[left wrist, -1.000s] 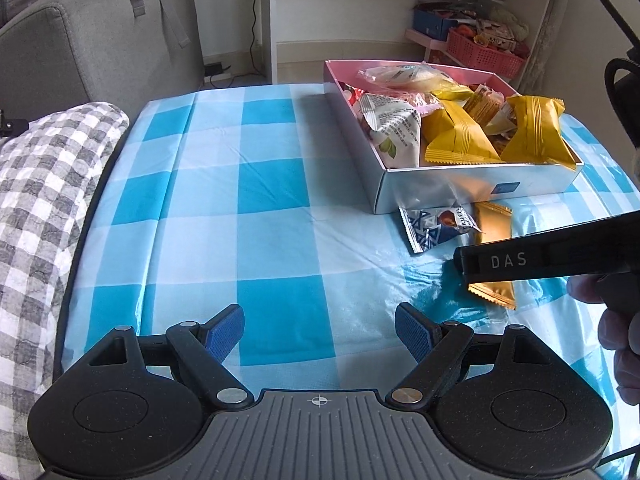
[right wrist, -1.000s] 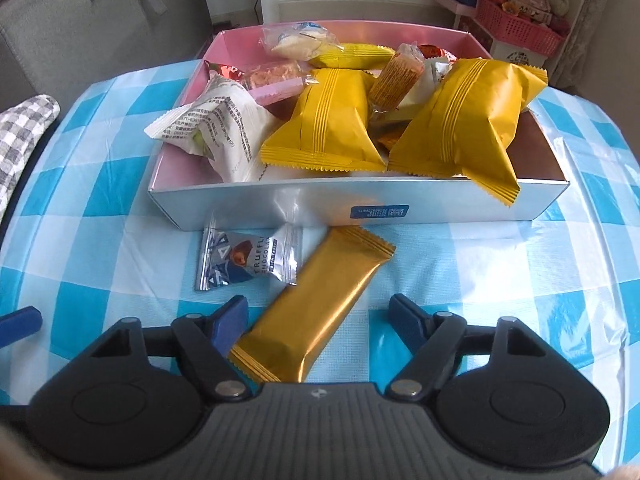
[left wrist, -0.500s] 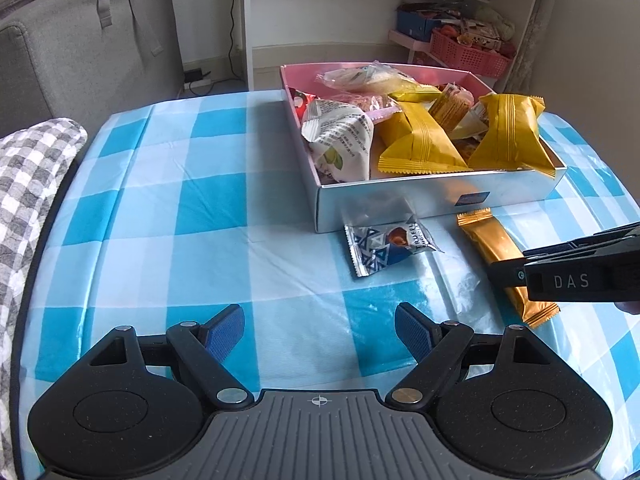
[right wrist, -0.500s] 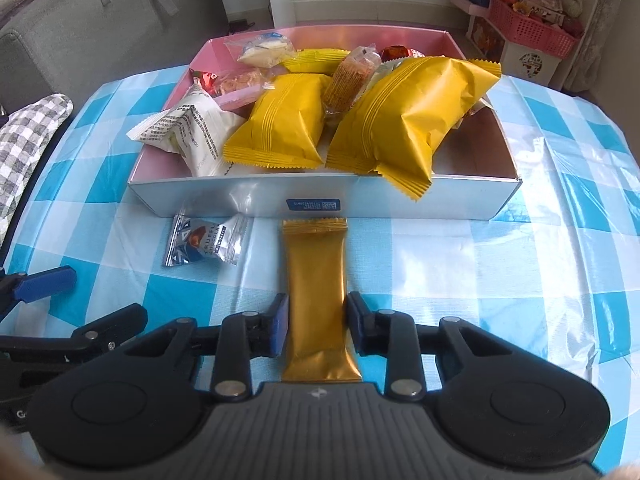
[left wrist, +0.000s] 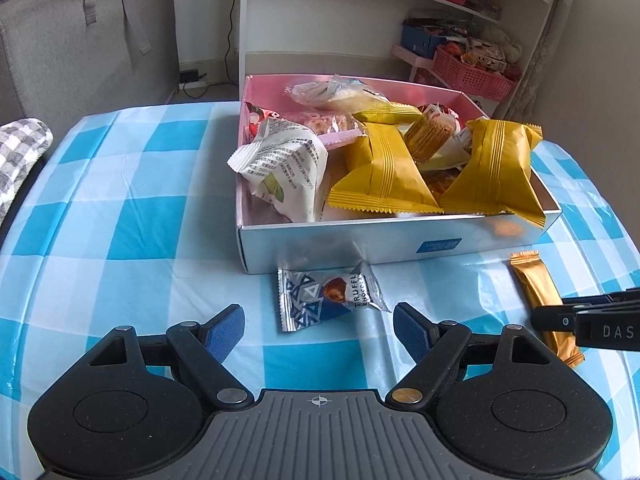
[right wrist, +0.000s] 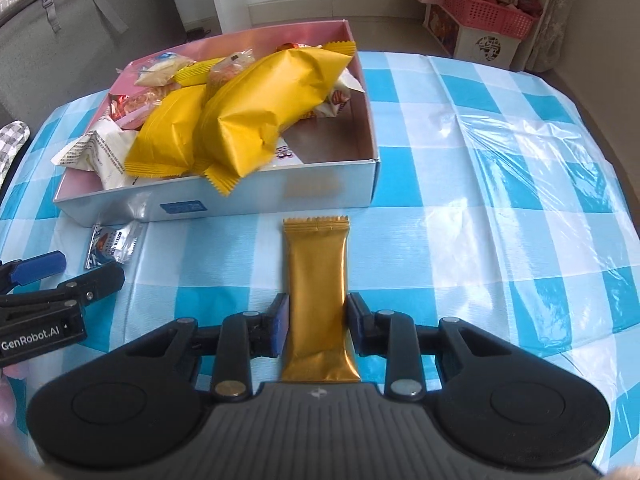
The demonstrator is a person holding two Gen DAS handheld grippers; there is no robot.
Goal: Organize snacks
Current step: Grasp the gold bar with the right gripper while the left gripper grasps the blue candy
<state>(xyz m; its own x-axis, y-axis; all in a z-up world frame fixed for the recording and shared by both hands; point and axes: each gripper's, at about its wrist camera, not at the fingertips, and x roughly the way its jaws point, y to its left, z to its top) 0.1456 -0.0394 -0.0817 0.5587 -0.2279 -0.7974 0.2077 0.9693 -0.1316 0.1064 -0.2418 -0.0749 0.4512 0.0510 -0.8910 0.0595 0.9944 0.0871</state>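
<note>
Nearest in the right wrist view, the right tongs [right wrist: 316,328] are seen clamped on one gold bar [right wrist: 316,296], a long flat foil wrapper with crimped, saw-toothed ends; both blue pads press its long sides near its lower half. The jaws have just been closing, with the bar between them. The bar points toward the box, its far end just short of the box's front wall.

In the left wrist view, the left tongs [left wrist: 318,326] are held wide apart, nothing touched by either blue ribbed pad. One truffle packet [left wrist: 326,300], a small crinkled silver-and-blue sachet with a triangle pattern, lies flat on the counter [left wrist: 132,216] just beyond and between the pads, close to the box's front wall.

The counter is covered by a glossy plastic cloth in blue and white checks, wrinkled on the right.

Farther on stands one rectangular box [left wrist: 360,244], silvery outside and pink inside, with a small blue label on its front. Within it two puffed yellow pillow packs [left wrist: 384,168] with ridged seams are counted, one white printed pouch [left wrist: 286,164] leaning over the left front corner, and several smaller clear and yellow wrappers behind, too jumbled to be counted.

Beyond the counter, a white shelf unit [left wrist: 320,12] and a pink lattice basket [left wrist: 472,72] are seen.
</note>
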